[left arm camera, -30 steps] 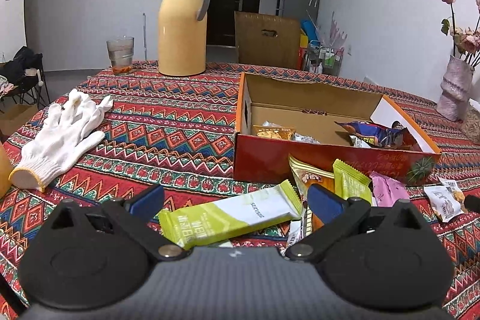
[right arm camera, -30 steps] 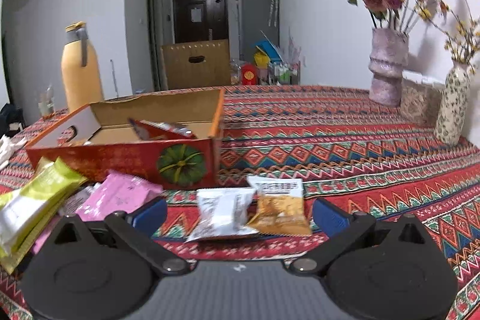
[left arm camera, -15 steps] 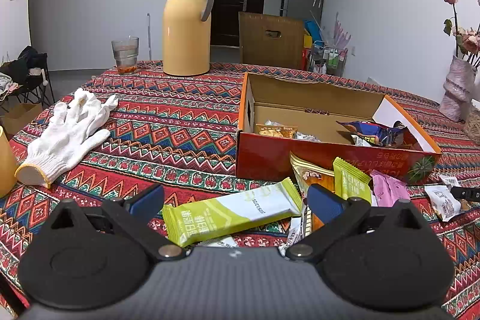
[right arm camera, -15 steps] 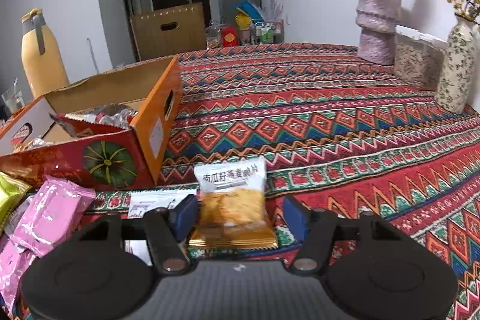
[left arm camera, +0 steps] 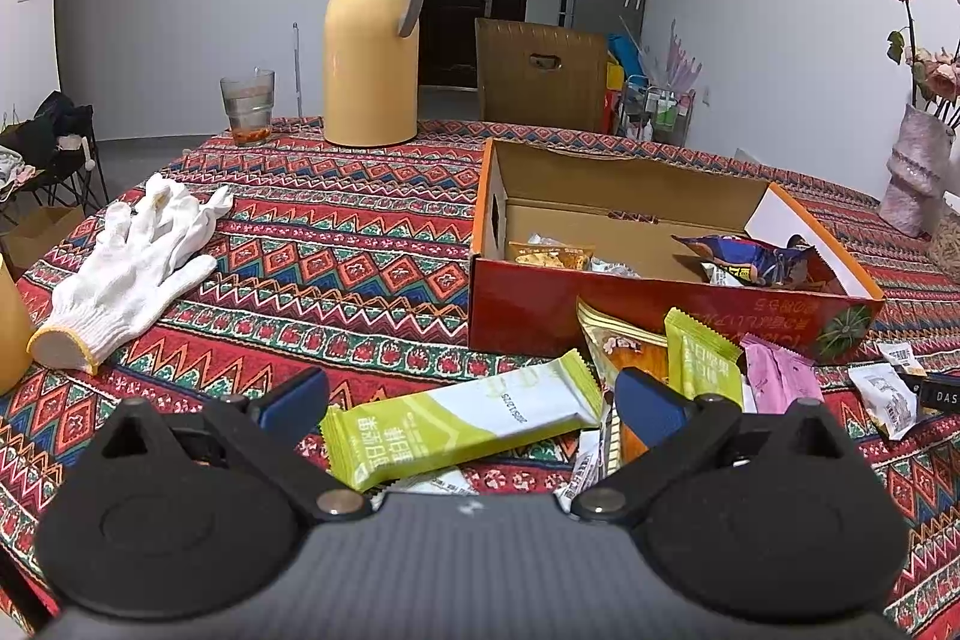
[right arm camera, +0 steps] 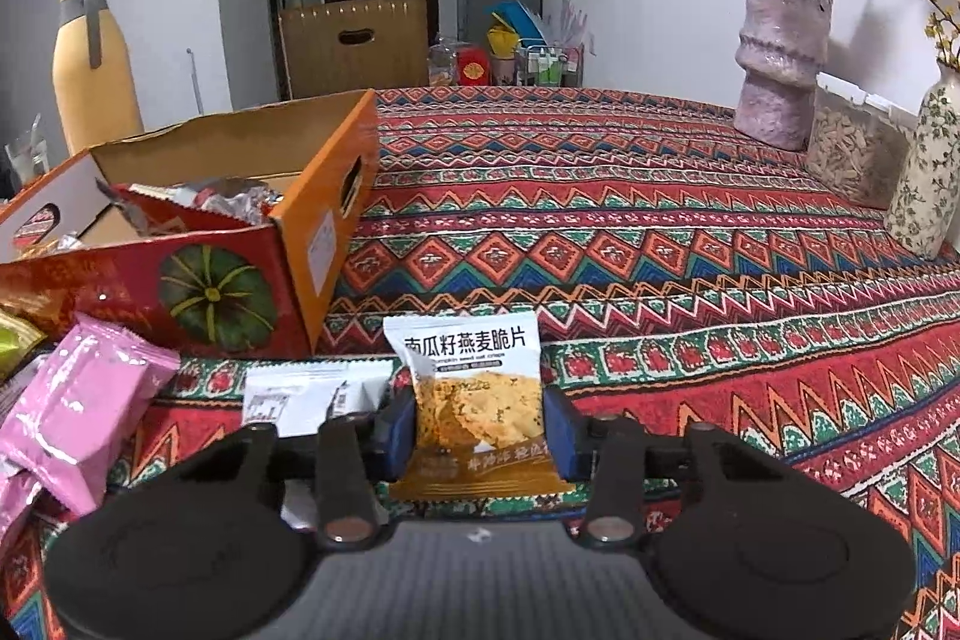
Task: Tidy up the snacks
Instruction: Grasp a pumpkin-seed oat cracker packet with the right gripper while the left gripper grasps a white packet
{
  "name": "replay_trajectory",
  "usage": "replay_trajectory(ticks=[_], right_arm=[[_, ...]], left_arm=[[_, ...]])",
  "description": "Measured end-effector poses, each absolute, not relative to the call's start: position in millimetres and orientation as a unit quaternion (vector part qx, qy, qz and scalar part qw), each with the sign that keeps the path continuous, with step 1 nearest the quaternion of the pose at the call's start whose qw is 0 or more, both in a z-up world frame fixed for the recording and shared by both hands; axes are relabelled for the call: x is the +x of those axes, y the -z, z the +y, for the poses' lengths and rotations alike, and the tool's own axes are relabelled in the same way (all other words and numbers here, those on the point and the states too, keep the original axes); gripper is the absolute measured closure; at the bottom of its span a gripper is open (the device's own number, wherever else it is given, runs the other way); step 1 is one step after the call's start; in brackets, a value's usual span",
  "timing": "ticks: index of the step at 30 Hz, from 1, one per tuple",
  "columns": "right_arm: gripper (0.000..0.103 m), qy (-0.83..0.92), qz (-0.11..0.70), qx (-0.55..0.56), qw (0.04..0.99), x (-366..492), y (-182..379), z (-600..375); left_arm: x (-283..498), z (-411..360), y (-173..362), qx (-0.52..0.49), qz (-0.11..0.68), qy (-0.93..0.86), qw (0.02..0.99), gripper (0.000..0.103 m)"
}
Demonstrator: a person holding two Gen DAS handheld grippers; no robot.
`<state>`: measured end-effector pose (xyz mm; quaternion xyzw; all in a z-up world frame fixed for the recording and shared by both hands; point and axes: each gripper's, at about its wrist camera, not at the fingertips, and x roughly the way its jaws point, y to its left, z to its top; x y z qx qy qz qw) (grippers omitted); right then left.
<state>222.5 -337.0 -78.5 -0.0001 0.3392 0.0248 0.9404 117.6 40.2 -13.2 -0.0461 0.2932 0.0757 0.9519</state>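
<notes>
An open red-orange snack box [left arm camera: 630,307] [right arm camera: 198,280] sits on the patterned tablecloth with several packets inside. My left gripper [left arm camera: 471,400] is open above a long green-and-white bar [left arm camera: 468,418], beside an orange packet [left arm camera: 630,346], a green packet [left arm camera: 699,364] and pink packets [left arm camera: 780,379]. My right gripper [right arm camera: 477,427] is shut on an orange-and-white oat crisp packet [right arm camera: 474,394] in front of the box's corner. A white packet [right arm camera: 300,394] lies just left of it, and pink packets [right arm camera: 84,400] lie further left.
A yellow thermos [left arm camera: 372,46] and a glass [left arm camera: 247,106] stand at the back left. White gloves [left arm camera: 132,256] lie at the left. Flower vases [right arm camera: 780,58] [right arm camera: 927,172] and a container of seeds [right arm camera: 852,154] stand at the right.
My right gripper has moved forward over the oat crisp packet and closed on it. My left gripper has barely moved and stays open.
</notes>
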Motion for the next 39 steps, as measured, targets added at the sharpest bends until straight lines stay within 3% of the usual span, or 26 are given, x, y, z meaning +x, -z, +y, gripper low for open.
replay_trajectory(ticks=[17, 27, 39], right_arm=[[0.063, -0.017, 0.223, 0.046, 0.974, 142, 42, -329], [0.063, -0.025, 0.216, 0.058, 0.974, 117, 42, -310], [0.063, -0.040, 0.216, 0.055, 0.974, 102, 41, -295]], left_arm=[[117, 66, 29, -0.025, 0.331, -0.081, 0.940, 0.000], [123, 71, 53, -0.052, 0.375, -0.094, 0.921, 0.000], [102, 73, 63, -0.009, 0.380, -0.107, 0.919, 0.000]])
